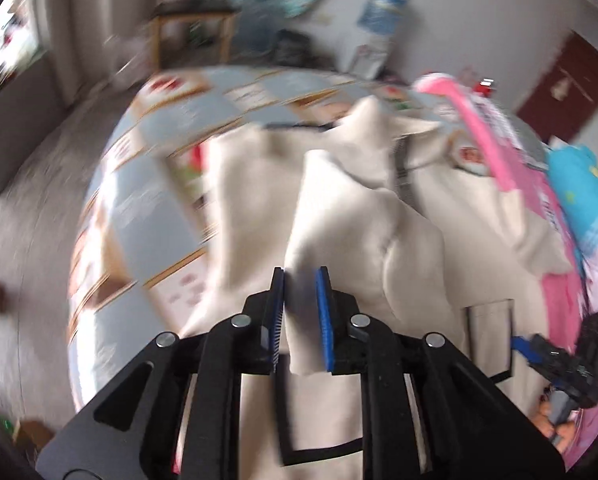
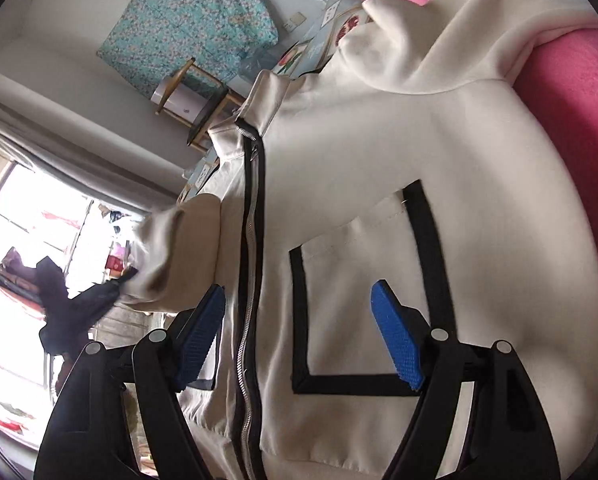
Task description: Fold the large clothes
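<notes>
Nearest in the left wrist view, the left gripper (image 1: 299, 280) has its two blue pads pinched on a cuff-end fold of the cream jacket's sleeve (image 1: 339, 216), the cloth passing between them and hanging out below. No earlier picture is at hand, so I say only that it grips.

The right gripper (image 2: 299, 312) hovers over the jacket's front with its two blue pads (image 2: 395, 336) spread wide and nothing between them; they flank one black-trimmed pocket (image 2: 359, 300). A second trimmed pocket shows only as a corner beside the left pad.

There is one jacket (image 2: 439, 152), cream with a single black-taped zipper (image 2: 251, 240) running up its middle to the collar. It lies spread face up on the bed, its far shoulder resting against a pink blanket (image 2: 571, 128).

The bed wears one patchwork sheet (image 1: 171, 132) of pale blue squares (much blurred in the left view). From the left wrist, the right gripper (image 1: 559, 364) appears at the jacket's edge, small and dark. A blue soft toy (image 1: 579, 184) lies on the pink bedding beyond it.

Farther off stand one wooden stool (image 2: 195, 108), one turquoise flowered cloth (image 2: 195, 16) hung on the wall, and a bright window (image 2: 27, 240). A dark red door (image 1: 567, 84) closes the far corner.
</notes>
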A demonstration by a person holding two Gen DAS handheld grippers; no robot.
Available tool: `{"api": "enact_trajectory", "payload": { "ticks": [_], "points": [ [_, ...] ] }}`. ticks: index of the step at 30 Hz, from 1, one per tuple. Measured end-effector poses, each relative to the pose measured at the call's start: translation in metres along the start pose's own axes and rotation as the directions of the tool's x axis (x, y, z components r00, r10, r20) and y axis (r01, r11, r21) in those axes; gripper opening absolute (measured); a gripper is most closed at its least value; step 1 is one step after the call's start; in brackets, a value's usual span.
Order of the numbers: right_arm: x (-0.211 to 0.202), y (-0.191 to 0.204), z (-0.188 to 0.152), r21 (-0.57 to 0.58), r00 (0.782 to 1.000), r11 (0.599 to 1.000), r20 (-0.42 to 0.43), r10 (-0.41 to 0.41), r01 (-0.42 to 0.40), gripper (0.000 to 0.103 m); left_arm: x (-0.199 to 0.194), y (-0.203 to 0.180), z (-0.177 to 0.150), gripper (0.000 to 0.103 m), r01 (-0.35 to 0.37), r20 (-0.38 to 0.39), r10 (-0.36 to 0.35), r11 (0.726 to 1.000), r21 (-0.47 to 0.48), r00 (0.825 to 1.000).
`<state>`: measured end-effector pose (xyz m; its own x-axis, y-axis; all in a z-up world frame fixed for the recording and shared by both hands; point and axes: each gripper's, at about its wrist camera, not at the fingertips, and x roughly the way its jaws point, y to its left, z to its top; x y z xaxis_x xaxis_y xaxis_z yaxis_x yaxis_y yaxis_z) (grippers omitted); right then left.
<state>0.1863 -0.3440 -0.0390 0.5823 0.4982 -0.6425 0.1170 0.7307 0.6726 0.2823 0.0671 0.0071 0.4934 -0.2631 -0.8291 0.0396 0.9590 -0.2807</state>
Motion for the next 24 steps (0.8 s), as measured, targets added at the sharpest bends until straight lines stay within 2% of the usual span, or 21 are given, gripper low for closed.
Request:
{"api": "enact_trajectory", "payload": {
  "ticks": [2, 4, 8, 10, 12, 15, 18, 21, 24],
  "points": [
    [0.000, 0.008, 0.000, -0.012, 1.000, 1.000, -0.019, 0.022, -0.022, 0.074, 0.002, 0.021, -0.010, 0.018, -0.024, -0.005, 0.023, 0.999, -0.042, 1.000],
    [0.003, 0.021, 0.001, -0.015, 0.996, 0.997, -0.050, 0.075, -0.076, 0.074, -0.001, 0.033, -0.019, 0.026, -0.024, 0.009, 0.025, 0.998, -0.065, 1.000],
    [0.020, 0.046, 0.006, -0.006, 0.980, 0.988, -0.130, 0.151, -0.153, 0.074, -0.003, 0.038, -0.023, 0.027, -0.021, 0.026, 0.022, 0.999, -0.026, 0.999],
    [0.041, 0.061, 0.010, 0.036, 0.955, 0.976, -0.200, 0.219, -0.216, 0.074, -0.001, 0.033, -0.025, 0.028, -0.011, 0.028, 0.011, 1.000, 0.010, 1.000],
    [0.059, 0.076, 0.013, 0.049, 0.940, 0.970, -0.239, 0.243, -0.238, 0.074, 0.004, 0.029, -0.025, 0.028, -0.017, 0.024, 0.015, 0.999, 0.050, 1.000],
    [0.093, 0.094, 0.018, 0.076, 0.920, 0.966, -0.296, 0.258, -0.247, 0.068, 0.014, 0.021, -0.027, 0.028, -0.048, 0.018, 0.047, 0.994, 0.097, 0.999],
    [0.129, 0.105, 0.023, 0.095, 0.910, 0.971, -0.337, 0.241, -0.221, 0.059, 0.022, 0.019, -0.027, 0.028, -0.062, 0.013, 0.061, 0.992, 0.114, 0.998],
    [0.166, 0.112, 0.027, 0.077, 0.915, 0.985, -0.366, 0.171, -0.153, 0.054, 0.028, 0.021, -0.028, 0.028, -0.057, 0.007, 0.057, 0.992, 0.116, 0.998],
    [0.188, 0.121, 0.027, 0.032, 0.916, 0.993, -0.384, 0.118, -0.114, 0.040, 0.030, 0.024, -0.029, 0.028, -0.042, 0.010, 0.041, 0.992, 0.119, 0.999]
  ]
}}
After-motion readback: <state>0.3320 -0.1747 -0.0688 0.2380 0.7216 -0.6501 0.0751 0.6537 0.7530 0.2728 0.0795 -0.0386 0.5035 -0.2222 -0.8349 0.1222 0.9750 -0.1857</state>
